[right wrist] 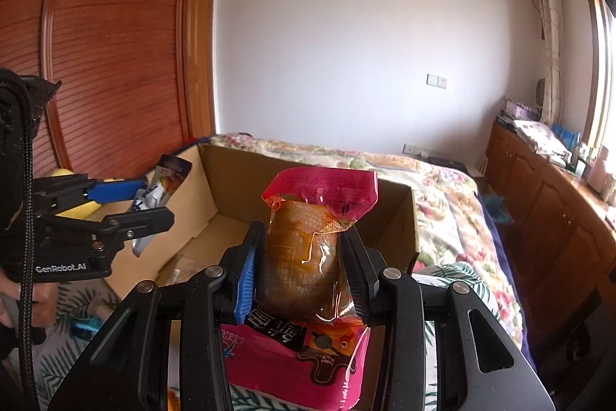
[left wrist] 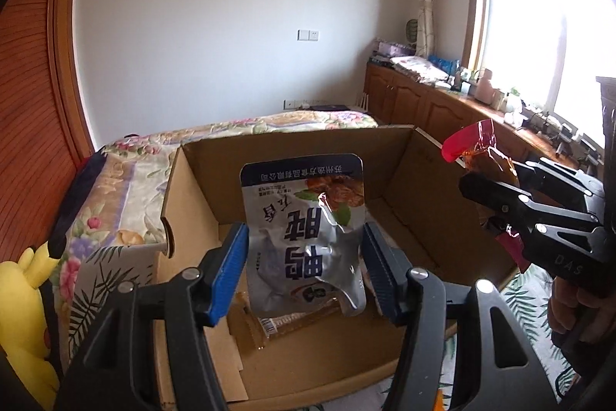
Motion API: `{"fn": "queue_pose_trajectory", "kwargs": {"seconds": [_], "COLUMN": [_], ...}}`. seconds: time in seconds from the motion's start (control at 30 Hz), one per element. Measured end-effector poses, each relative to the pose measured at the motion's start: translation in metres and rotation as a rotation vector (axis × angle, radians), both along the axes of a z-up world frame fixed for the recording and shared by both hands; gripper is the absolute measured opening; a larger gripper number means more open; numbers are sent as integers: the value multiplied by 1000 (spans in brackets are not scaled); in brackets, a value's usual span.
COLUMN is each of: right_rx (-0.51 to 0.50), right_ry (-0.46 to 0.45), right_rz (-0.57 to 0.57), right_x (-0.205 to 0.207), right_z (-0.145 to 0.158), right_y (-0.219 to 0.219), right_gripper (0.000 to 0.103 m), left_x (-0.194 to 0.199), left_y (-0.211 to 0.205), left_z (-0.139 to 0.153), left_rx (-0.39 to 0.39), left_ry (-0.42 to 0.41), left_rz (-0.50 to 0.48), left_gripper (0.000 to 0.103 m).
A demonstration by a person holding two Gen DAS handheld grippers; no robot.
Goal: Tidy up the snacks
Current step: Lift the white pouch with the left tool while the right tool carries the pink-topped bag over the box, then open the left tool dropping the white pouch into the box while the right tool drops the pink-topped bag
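Note:
My left gripper (left wrist: 304, 257) is shut on a silver and dark-blue snack pouch (left wrist: 308, 230) and holds it upright over the open cardboard box (left wrist: 200, 180). My right gripper (right wrist: 298, 276) is shut on a pink and orange snack pack (right wrist: 308, 245) above the box's near right edge (right wrist: 408, 218). The right gripper and its pack also show in the left wrist view (left wrist: 489, 160). The left gripper and its pouch show in the right wrist view (right wrist: 154, 195). A clear-wrapped snack (left wrist: 277, 324) lies on the box floor.
The box sits on a bed with a floral quilt (left wrist: 238, 126) and a leaf-print cover (left wrist: 100, 268). A yellow plush toy (left wrist: 23, 295) lies at the left. Wooden cabinets (left wrist: 423, 106) run along the window. Wooden wardrobe doors (right wrist: 115, 45) stand behind.

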State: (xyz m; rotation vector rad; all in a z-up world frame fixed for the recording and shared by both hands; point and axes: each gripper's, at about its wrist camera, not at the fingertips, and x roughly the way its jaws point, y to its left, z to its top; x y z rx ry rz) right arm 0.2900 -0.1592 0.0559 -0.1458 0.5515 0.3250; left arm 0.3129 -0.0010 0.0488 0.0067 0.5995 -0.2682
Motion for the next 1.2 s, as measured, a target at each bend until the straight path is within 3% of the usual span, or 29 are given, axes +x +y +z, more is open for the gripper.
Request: {"fn": "queue_pose_trajectory", "kwargs": {"seconds": [0.3,0.57,0.93,1.2], "right_rx": [-32,-36,-43,-36], "right_ry": [73,139,216,207], "right_rz": [-1,8,21,33], "right_x": [8,13,20,16], "right_z": [-22,-33,-37,-34], "right_y": [8,12,8,9], "right_gripper": [40,41,42,42], "left_x": [2,-3,-14,-25], "left_y": [-9,-8,-7,-10], "left_z": [-15,-24,-23,-17], "left_rx": [43,25,21,30], "left_ry": [41,57,30,10], "left_rz": [-4,-2,-4,-22], "left_gripper": [60,61,61,61]}}
